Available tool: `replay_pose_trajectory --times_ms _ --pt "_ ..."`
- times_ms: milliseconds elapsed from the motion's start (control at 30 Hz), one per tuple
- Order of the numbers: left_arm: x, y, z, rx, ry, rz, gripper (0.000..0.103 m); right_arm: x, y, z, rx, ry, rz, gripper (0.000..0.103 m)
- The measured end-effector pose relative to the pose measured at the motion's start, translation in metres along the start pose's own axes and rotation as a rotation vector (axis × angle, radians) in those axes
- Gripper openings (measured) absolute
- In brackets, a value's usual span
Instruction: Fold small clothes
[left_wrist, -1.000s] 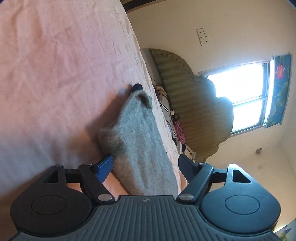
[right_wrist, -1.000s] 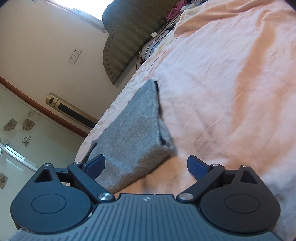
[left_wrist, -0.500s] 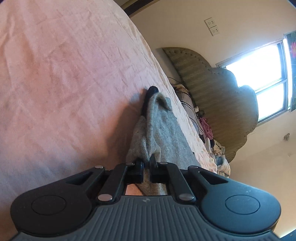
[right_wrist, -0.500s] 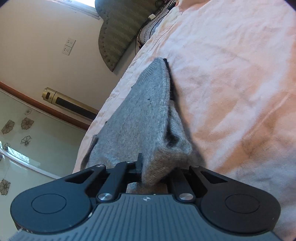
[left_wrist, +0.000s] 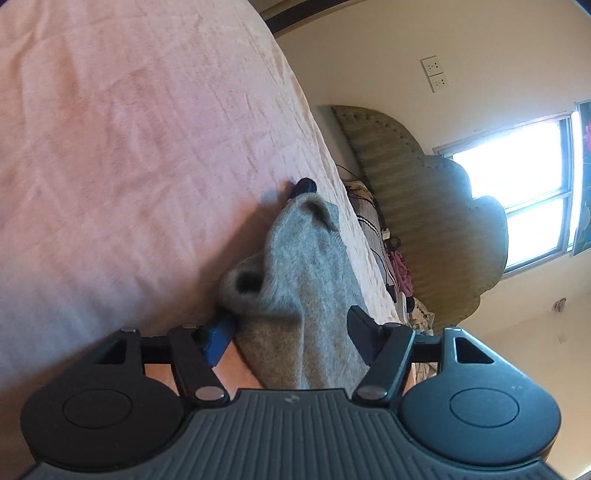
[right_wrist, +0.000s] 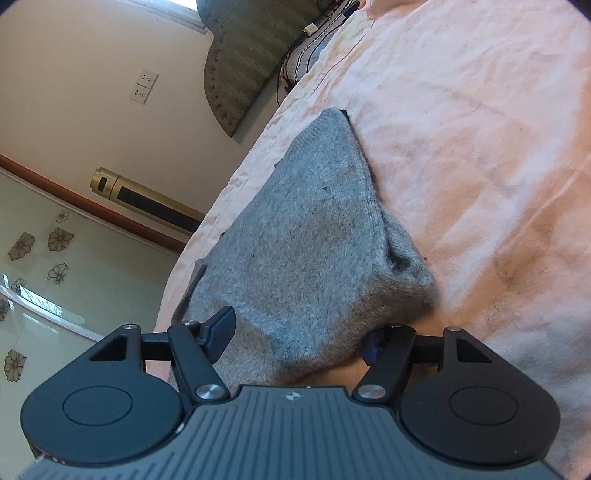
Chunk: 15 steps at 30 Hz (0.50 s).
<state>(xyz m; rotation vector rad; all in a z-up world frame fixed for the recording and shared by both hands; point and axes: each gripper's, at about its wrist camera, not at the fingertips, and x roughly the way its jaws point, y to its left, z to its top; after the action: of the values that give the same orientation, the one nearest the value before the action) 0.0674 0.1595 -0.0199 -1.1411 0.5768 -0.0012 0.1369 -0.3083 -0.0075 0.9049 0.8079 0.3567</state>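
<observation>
A small grey knit garment (left_wrist: 306, 280) lies bunched in a long fold near the edge of the pink bed sheet (left_wrist: 129, 147). My left gripper (left_wrist: 291, 328) is at one end of it, its jaws opening, with the cloth lying loose between the fingers. From the other end, my right gripper (right_wrist: 297, 334) straddles the same grey garment (right_wrist: 314, 240); its jaws are opening too and the pads are off the knit. In the left wrist view, a dark fingertip (left_wrist: 303, 184) pokes out past the garment's far end.
The bed's edge runs just beside the garment, with an olive padded headboard (left_wrist: 417, 206) and a bright window (left_wrist: 524, 192) beyond. Cables and clutter (left_wrist: 395, 258) lie by the headboard. A gold and black cylinder (right_wrist: 144, 195) stands against the wall, with wall sockets (right_wrist: 144, 86) above it.
Both grippers went from open to shut on the garment's ends half a second ago, and now stand open again. The garment is more bunched than at the start.
</observation>
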Motion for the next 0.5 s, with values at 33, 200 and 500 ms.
replay_pose_trajectory --times_ms 33,200,500 --pt "0.006 -0.003 0.002 0.009 -0.006 0.014 0.067 0.001 0.0 0.0 0.003 -0.002 0.001 0.069" --pt "0.003 -0.011 -0.002 0.041 -0.022 0.059 0.066 0.004 0.0 0.002 -0.003 0.004 0.004 0.068" --pt "-0.016 -0.007 -0.011 0.068 -0.123 0.109 0.069 0.0 -0.003 -0.001 -0.007 0.003 0.027 0.07"
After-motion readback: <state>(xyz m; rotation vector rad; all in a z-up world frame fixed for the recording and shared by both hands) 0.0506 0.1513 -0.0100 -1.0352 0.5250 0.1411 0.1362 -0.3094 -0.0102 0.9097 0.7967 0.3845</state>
